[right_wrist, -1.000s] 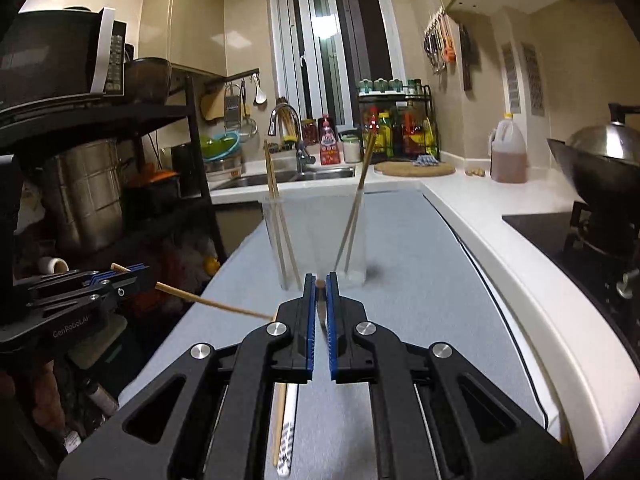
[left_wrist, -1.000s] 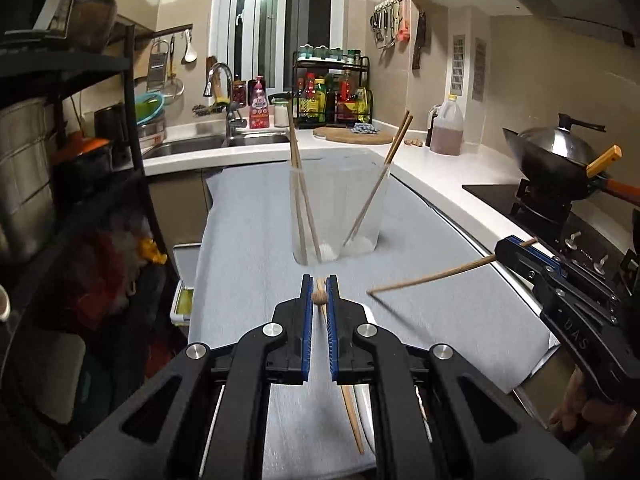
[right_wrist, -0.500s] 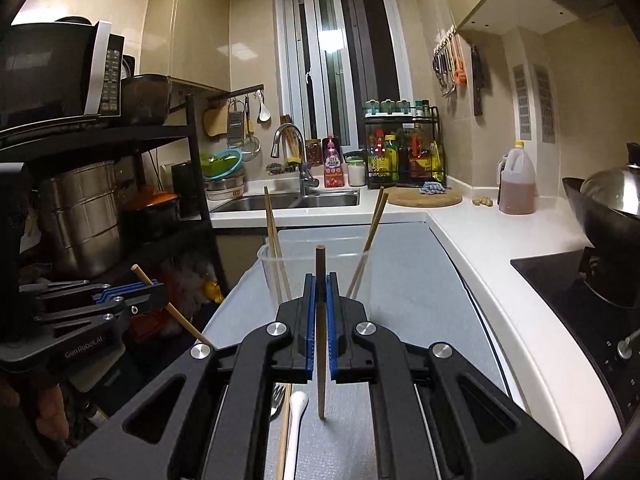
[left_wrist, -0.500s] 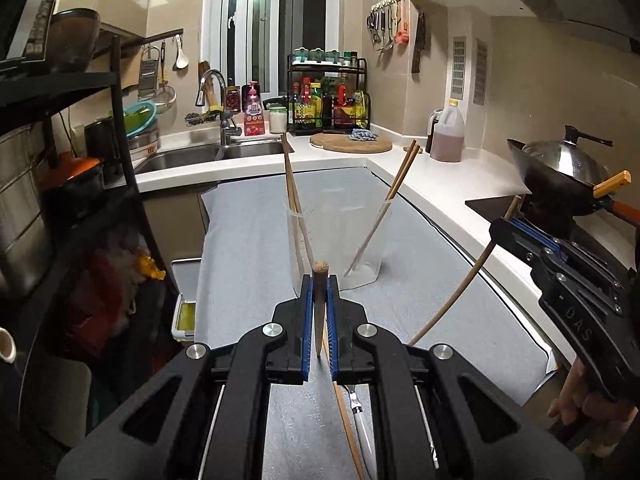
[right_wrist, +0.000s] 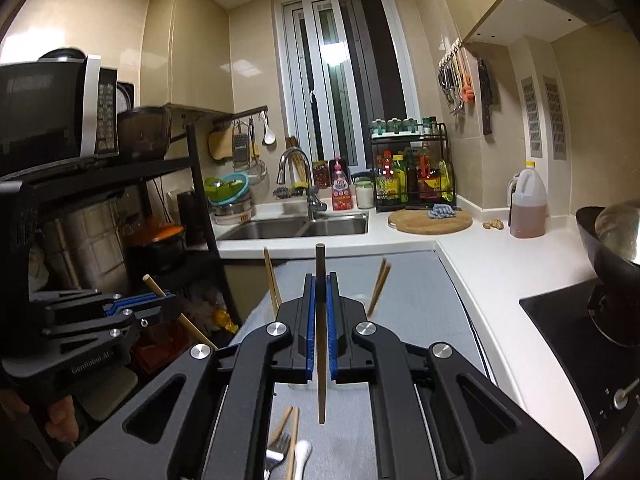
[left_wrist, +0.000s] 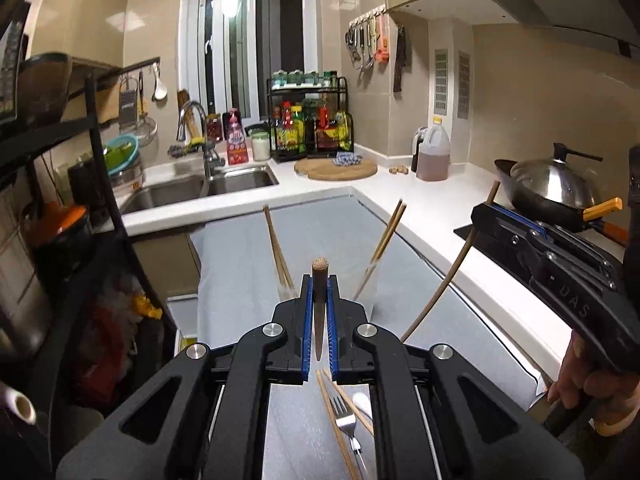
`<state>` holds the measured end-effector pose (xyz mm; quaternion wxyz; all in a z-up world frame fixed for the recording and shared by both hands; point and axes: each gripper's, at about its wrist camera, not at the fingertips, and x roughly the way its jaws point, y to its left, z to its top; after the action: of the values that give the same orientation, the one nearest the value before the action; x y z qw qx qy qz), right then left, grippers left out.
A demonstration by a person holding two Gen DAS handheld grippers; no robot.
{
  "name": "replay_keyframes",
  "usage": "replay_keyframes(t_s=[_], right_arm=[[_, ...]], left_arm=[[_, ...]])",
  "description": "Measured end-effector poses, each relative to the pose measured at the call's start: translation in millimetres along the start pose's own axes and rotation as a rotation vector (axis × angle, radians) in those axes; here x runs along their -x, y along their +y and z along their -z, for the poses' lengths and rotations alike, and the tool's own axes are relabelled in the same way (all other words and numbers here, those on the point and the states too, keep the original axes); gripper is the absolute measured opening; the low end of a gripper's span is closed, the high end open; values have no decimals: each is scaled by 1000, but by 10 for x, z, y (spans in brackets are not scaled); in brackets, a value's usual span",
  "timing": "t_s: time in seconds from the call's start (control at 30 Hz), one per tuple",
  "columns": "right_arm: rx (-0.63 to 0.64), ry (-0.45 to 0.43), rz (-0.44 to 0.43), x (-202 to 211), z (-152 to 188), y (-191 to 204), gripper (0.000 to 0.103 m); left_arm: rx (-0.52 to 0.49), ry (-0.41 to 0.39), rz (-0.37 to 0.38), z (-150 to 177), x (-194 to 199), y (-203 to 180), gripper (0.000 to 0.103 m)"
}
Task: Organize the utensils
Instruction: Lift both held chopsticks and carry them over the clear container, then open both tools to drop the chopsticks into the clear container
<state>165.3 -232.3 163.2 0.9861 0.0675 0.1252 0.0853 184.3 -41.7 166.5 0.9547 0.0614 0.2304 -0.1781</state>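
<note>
My left gripper [left_wrist: 319, 284] is shut on a wooden chopstick [left_wrist: 319, 312] held upright, high above the grey mat. My right gripper [right_wrist: 320, 280] is shut on another wooden chopstick [right_wrist: 321, 340], also upright. Each gripper shows in the other's view, the right one [left_wrist: 486, 216] and the left one [right_wrist: 160, 300]. A clear plastic container [left_wrist: 370, 292] with several chopsticks [left_wrist: 384, 240] leaning in it stands just beyond both grippers, mostly hidden by the fingers. On the mat below lie a fork [left_wrist: 347, 428], a white spoon [right_wrist: 303, 450] and loose chopsticks [left_wrist: 334, 420].
A grey mat [left_wrist: 240, 264] covers the counter. The sink [left_wrist: 224, 180] is at the back, a round cutting board [left_wrist: 336, 168] and oil jug [left_wrist: 434, 156] at back right. A wok [left_wrist: 552, 188] sits on the stove at right. A black shelf rack [right_wrist: 120, 184] stands at left.
Both grippers have risen and tilted their chopsticks from lying flat to upright. The container now sits lower and closer in both views.
</note>
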Motion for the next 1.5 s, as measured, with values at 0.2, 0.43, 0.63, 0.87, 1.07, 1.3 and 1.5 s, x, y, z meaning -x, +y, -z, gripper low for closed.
replay_keyframes(t_s=[0.2, 0.43, 0.63, 0.87, 1.07, 1.3, 1.5], right_arm=[[3, -84, -25, -6, -475, 25, 5], [39, -163, -16, -92, -839, 50, 5], [54, -177, 10, -363, -893, 25, 5], [56, -133, 43, -754, -789, -41, 5], [48, -96, 49, -977, -658, -104, 5], [56, -10, 64, -1137, -307, -132, 9], [36, 61, 93, -1051, 45, -168, 54]], left_arm=[[-22, -65, 21, -422, 78, 14, 6], [-18, -138, -5, -739, 80, 87, 6], [-6, -132, -9, -802, -182, 98, 6], [8, -84, -5, -754, -546, 167, 6], [18, -28, -10, -610, -830, 248, 6], [54, 50, -33, -383, -1078, 360, 21], [56, 31, -100, -148, -946, 354, 86]])
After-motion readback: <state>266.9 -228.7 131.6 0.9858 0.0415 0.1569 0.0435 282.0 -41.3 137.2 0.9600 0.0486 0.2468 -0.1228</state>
